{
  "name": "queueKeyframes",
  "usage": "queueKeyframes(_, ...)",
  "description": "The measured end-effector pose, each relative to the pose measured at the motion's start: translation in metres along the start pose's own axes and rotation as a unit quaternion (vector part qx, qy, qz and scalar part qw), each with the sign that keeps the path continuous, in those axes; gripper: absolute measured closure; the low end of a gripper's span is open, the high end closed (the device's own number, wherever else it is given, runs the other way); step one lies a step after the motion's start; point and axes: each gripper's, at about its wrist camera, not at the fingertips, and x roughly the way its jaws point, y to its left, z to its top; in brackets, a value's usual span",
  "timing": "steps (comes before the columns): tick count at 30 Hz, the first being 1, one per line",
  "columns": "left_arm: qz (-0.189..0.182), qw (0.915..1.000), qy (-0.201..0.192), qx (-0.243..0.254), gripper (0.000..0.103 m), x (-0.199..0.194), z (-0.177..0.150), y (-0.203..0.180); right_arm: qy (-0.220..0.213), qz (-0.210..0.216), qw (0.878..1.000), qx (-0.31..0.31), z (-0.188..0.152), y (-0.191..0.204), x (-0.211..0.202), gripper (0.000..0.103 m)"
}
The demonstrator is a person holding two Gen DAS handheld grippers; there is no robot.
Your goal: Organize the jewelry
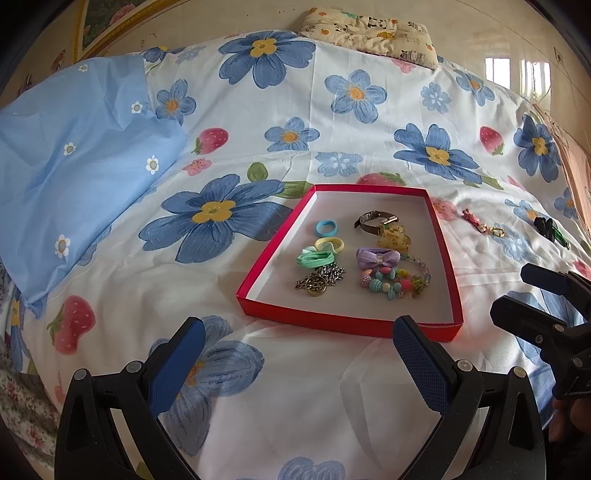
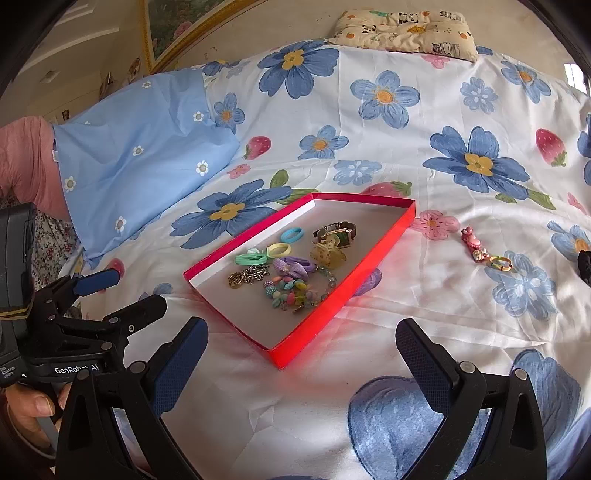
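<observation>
A shallow red box (image 1: 258, 275) (image 2: 373, 266) lies on the flowered bedspread. It holds hair rings, a purple bow (image 1: 377, 257), a watch (image 1: 371, 220), a chain (image 1: 319, 280), a yellow clip and a bead bracelet (image 1: 391, 282) (image 2: 291, 291). To its right on the sheet lie a pink charm piece (image 1: 476, 221) (image 2: 476, 245), a small gold ring (image 1: 496, 232) (image 2: 502, 264) and a black and green piece (image 1: 550, 230). My left gripper (image 1: 299, 356) is open and empty in front of the box. My right gripper (image 2: 301, 360) is open and empty at the box's near corner.
A light blue pillow (image 1: 74, 173) lies at the left. A small panda-print pillow (image 1: 373, 35) sits at the far edge. The right gripper shows at the right edge of the left view (image 1: 546, 314). A cardboard piece (image 1: 574, 166) sits at the far right.
</observation>
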Motion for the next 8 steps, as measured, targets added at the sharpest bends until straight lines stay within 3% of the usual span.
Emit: queueKeyframes(8,-0.006,1.0,0.001,0.004,0.001,0.0035,0.0034,-0.0034,0.006,-0.002,1.0,0.008,0.001,-0.0048,0.0042,0.001)
